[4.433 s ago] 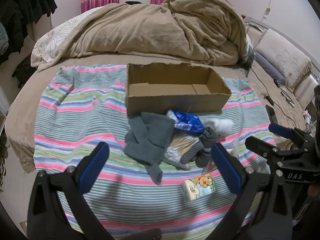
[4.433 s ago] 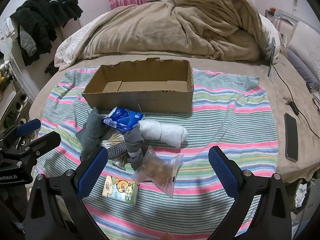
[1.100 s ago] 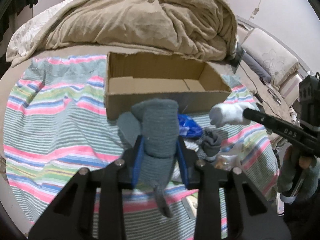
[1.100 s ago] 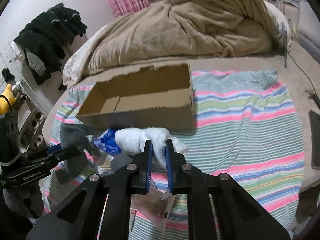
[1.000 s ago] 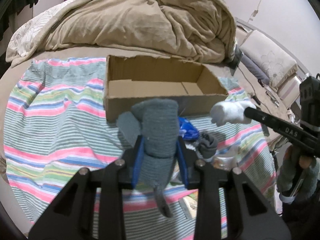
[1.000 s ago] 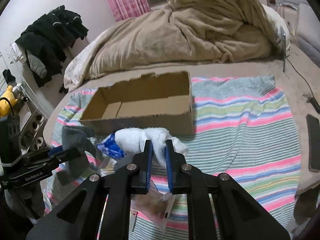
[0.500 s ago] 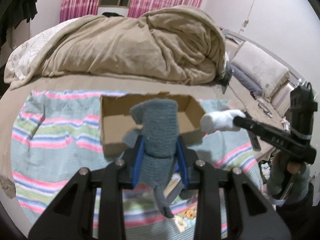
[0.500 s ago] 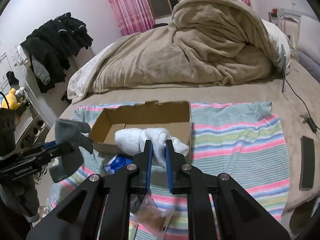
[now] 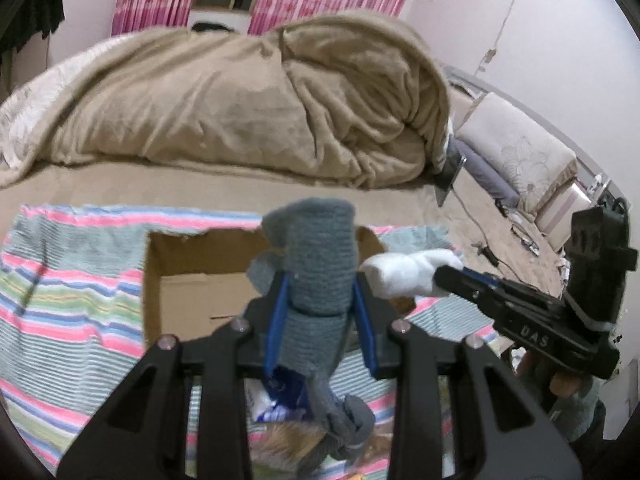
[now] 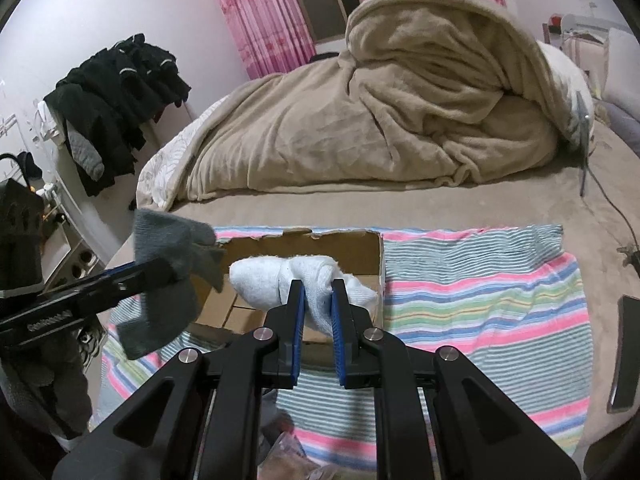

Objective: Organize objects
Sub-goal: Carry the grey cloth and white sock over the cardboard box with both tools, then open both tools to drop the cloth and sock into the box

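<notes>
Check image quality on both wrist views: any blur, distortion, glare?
Left wrist: heavy fisheye bowing, motion blur over the cardboard box and striped cloth; the grey sock is fairly sharp. Right wrist: sharper, the white sock crisp, edges curved. No strong glare in either view.

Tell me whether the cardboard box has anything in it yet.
Apparently empty: the cardboard box shows only bare floor where visible. The grey sock and white sock, held above, hide part of it.
</notes>
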`<state>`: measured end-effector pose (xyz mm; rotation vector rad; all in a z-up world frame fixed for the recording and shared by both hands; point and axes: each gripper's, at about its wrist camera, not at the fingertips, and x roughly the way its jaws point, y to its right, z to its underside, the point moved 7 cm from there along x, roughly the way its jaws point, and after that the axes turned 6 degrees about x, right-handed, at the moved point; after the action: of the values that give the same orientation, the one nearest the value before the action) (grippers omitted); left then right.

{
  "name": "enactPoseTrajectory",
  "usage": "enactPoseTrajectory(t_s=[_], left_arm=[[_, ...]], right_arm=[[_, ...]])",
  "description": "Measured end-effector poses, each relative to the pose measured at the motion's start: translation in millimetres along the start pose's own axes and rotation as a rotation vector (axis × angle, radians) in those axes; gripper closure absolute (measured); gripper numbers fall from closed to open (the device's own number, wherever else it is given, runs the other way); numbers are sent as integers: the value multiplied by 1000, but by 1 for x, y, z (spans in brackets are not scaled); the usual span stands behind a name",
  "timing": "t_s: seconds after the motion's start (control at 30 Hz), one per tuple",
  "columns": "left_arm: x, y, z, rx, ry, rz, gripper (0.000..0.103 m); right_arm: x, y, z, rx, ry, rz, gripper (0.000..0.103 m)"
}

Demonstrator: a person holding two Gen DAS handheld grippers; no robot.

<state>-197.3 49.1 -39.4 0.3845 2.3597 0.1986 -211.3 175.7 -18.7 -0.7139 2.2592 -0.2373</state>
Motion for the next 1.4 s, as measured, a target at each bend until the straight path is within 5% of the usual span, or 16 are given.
enactPoseTrajectory(t_s=[0.53, 0.67, 0.73, 0.83, 1.4], left_arm=[[111, -11, 33, 1, -230, -16, 64], [102, -10, 32, 35, -228, -45, 60], [95, -12, 32, 29, -226, -60, 39], [74, -12, 28, 24, -179, -62, 34], [-44, -6, 41, 45, -47, -128, 21]], right_arm=[[67, 24, 21, -6, -152, 24, 88], [65, 26, 20, 14, -138, 52, 75], [57, 22, 17, 22, -120, 66, 60], [41, 13, 13, 3, -88, 79, 50], [-33, -19, 25, -39, -14, 125, 33]])
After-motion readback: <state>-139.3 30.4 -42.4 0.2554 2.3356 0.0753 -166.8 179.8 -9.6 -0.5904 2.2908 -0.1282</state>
